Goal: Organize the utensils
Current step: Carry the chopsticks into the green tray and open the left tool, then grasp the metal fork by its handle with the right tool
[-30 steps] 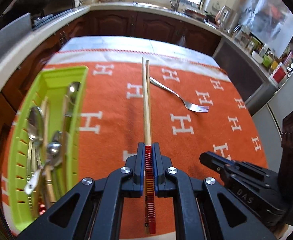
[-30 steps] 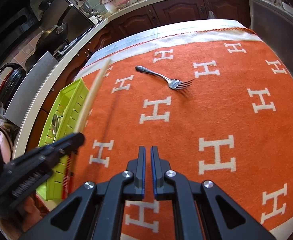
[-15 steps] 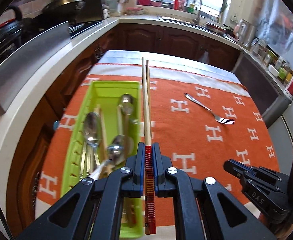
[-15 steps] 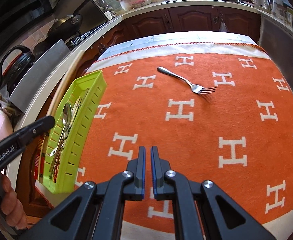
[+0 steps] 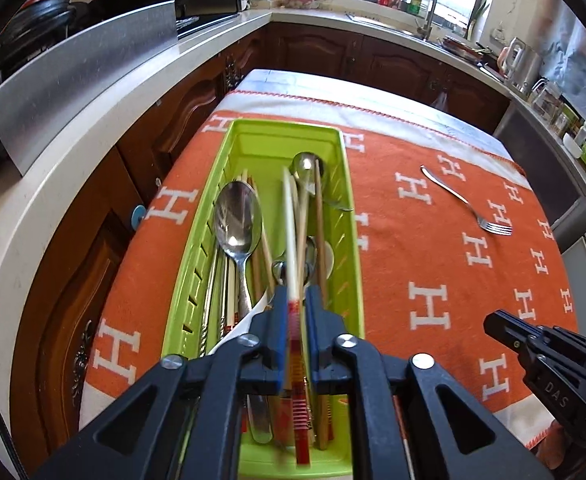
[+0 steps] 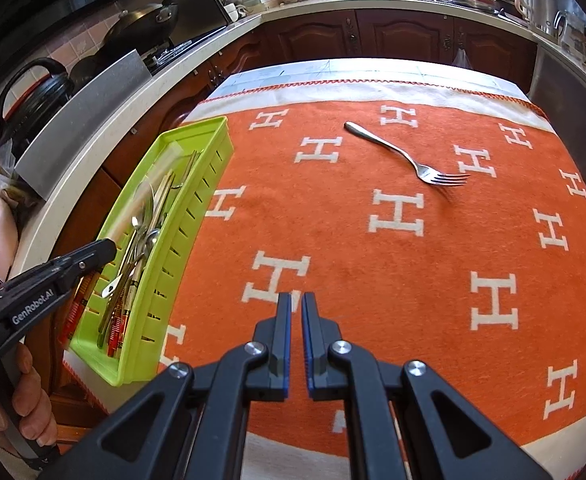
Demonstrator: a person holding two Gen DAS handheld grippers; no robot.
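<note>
A green tray (image 5: 351, 216) at frame centre holds spoons (image 5: 239, 220) and chopsticks (image 5: 320, 216); a blurred chopstick pair (image 5: 291, 240) lies above; a fork (image 5: 467, 205) lies at the right.

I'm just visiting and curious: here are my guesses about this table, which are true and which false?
1. A fork lies alone on the orange cloth. True.
2. The green tray is empty. False: it holds spoons and chopsticks.
3. The right gripper carries a spoon. False: nothing is between its fingers.
4. The left gripper is over the tray, its jaws opening around blurred chopsticks. True.
</note>
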